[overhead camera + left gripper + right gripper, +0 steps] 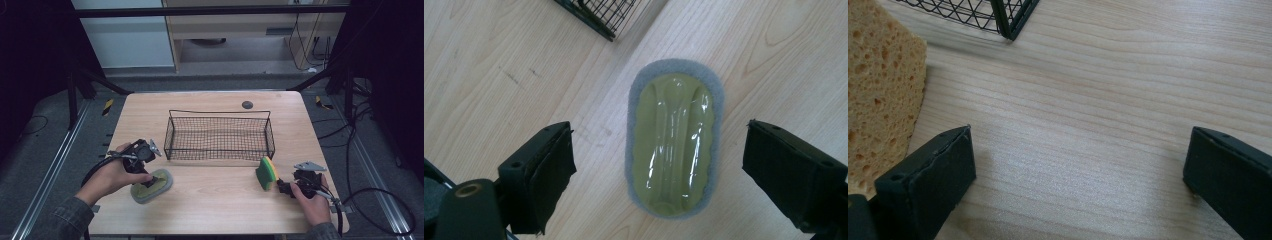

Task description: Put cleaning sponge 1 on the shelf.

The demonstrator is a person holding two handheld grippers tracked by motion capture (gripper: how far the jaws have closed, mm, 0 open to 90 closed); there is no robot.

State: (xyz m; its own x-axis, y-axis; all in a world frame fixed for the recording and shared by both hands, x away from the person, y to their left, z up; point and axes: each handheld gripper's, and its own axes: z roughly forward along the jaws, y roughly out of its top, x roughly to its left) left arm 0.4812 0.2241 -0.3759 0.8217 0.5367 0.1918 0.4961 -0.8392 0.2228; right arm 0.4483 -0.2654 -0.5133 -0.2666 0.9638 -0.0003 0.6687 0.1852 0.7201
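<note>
Your high view looked forward and down from above your side of the counter (pixel 210 200), taking in all of it. Your left gripper view hung close above the oval scrubber (pixel 673 145), pointing steeply down. Your right gripper view sat low, skimming the wood beside the sponge (pixel 878 100); all three shared the wire basket (pixel 219 135).

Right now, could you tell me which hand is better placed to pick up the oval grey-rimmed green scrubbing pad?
Left. The left gripper hangs directly over the oval grey-rimmed green scrubbing pad, open jaws straddling it. The right gripper sits across the table, beside the yellow-green sponge.
</note>
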